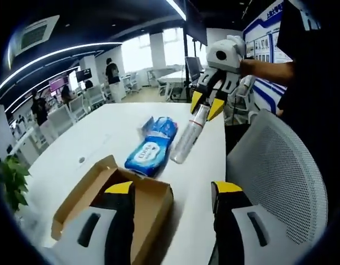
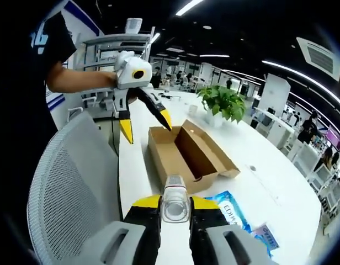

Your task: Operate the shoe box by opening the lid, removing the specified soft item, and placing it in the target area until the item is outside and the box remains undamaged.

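Shoe box (image 1: 117, 204) near the table (image 1: 98, 138) edge closest to the chair, lid folded open, cavity dark and apparently empty in the right gripper view (image 2: 189, 152).

Blue soft pack (image 1: 152, 148), likely wipes, flat on the table just beyond the box, toward mid-table; already outside the box. Printed face up, a loose crinkled flap at its far end.

Clear plastic bottle (image 1: 187, 138) just beside the pack, slanting down toward the table, its upper end pinched in the right gripper (image 1: 207, 106). Seen end-on in the right gripper view (image 2: 175, 205), clamped between the yellow-tipped jaws.

Left gripper (image 1: 173, 190) spread wide, holding nothing, hovering over the box's near corner; in the right gripper view (image 2: 145, 121) hanging above the box edge on the chair side.

Mesh chair (image 1: 280, 171) against the table edge on the person's side. Potted plant (image 2: 222, 102) past the box's far end.

Handling judgement: pack light, limp, slick film, prone to sag or slide; best pinched across the middle of a long edge or at the sealed end seam, with gentle pressure. Bottle stiff, smooth, liable to roll if released. Cardboard thin; avoid pressing on walls.
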`<state>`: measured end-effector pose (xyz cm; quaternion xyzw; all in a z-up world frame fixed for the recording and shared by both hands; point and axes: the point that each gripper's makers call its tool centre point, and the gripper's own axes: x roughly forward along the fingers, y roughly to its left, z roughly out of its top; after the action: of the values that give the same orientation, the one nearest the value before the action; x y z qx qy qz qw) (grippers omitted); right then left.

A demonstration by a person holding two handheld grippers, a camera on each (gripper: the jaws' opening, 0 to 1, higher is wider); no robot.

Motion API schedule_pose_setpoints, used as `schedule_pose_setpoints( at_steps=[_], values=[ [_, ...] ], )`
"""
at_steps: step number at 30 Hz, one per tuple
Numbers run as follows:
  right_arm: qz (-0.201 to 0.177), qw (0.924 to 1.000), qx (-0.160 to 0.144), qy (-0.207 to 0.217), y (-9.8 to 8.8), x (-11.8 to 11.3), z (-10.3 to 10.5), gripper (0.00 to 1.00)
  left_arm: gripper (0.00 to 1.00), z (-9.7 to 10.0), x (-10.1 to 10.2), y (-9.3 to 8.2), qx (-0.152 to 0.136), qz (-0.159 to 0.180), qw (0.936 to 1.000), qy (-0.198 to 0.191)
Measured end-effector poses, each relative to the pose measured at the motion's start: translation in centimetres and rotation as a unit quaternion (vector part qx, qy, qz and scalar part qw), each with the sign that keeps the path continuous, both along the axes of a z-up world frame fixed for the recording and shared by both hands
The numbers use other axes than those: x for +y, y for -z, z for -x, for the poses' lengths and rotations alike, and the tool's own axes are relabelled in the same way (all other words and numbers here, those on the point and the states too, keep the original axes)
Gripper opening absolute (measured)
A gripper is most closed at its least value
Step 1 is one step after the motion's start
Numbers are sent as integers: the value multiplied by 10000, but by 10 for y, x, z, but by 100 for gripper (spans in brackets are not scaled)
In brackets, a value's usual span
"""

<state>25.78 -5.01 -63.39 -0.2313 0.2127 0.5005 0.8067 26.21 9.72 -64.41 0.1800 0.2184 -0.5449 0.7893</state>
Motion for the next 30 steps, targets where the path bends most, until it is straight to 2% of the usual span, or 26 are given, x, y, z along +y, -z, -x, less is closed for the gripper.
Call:
schedule_pose_setpoints(
  at_steps=[5,9,17,22,25,30],
  values=[
    [185,9998,-41,47,-2,-15,-12,14,65,-5,11,-6,21,244,9987,-441],
    [345,9994,-72,21,-4,-22,-21,14,74,-6,20,-8,89,381,9966,-720],
    [708,9972,-169,-189,0,-30,-38,14,84,-7,36,-8,-3,386,9932,-1100],
    [963,9947,-230,-273,-1,-41,-58,14,87,-6,50,-4,-21,366,9903,-1337],
    [1220,9914,-290,-369,0,-47,-69,14,92,-6,56,-4,-39,412,9881,-1484],
    [1344,9893,-291,-482,-2,-51,-86,14,98,-8,65,-2,-179,412,9839,-1729]
  ],
)
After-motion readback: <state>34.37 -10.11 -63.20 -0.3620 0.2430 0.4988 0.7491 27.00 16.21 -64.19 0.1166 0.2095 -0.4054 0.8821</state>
